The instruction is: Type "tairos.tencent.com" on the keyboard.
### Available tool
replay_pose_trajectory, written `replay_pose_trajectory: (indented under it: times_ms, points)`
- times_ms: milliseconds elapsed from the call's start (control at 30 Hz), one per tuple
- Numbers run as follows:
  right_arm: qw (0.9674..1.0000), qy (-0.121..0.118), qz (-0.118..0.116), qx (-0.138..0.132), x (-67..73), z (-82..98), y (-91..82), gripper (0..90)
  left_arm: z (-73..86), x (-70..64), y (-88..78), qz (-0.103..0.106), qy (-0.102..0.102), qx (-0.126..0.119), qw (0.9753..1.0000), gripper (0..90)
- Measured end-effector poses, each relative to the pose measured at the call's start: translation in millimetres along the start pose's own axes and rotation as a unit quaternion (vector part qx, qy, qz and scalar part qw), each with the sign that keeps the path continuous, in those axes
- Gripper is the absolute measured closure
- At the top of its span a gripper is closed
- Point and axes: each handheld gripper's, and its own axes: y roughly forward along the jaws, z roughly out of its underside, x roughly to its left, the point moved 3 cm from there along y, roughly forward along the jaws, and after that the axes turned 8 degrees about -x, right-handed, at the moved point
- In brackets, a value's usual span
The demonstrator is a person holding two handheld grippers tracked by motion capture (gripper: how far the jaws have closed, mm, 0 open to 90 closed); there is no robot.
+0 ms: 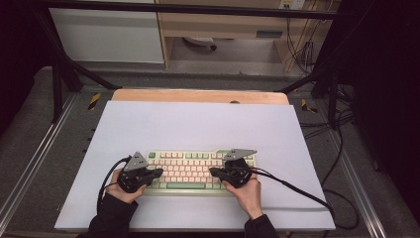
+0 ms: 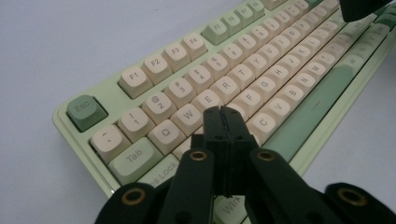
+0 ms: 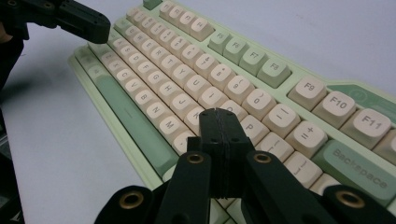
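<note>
Forearms in dark sleeves enter from the bottom of the high view, each hand carrying a black two-jaw gripper over a pale green keyboard (image 1: 198, 171) with cream keys. Left gripper (image 1: 157, 172) sits over the keyboard's left end, tips aimed inward toward the middle; right gripper (image 1: 213, 172) sits over the right end, tips aimed inward toward the left one, the two well apart with the middle keys bare between them. Left gripper view: jaws pressed flat together, nothing between them, tips over the letter rows just beside the W and E keys; whether they touch a key cannot be told. Esc key (image 2: 86, 112), darker green, lies at the near corner. Right gripper view: jaws likewise pressed together and empty, tips over the keys near P and the long green space bar (image 3: 130, 116) to one side; Backspace key (image 3: 359, 172) at lower right. Keyboard lies square on a white sheet (image 1: 198, 124) covering a wooden table (image 1: 198, 95), close to the person's edge.
</note>
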Motion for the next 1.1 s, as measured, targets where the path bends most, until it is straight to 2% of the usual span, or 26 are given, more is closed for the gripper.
replay_pose_trajectory:
  times_ms: [467,1100]
  points:
    - [0.9998,-0.008,0.017,0.011,1.6,-10.5,27.3,90.0,3.6,4.4,-4.5,-0.003,-0.007,-0.003,1.0,89.8]
    - [0.9994,-0.005,0.024,0.023,-4.0,-5.8,37.7,90.0,4.1,4.8,-3.7,-0.002,-0.007,-0.002,1.0,89.8]
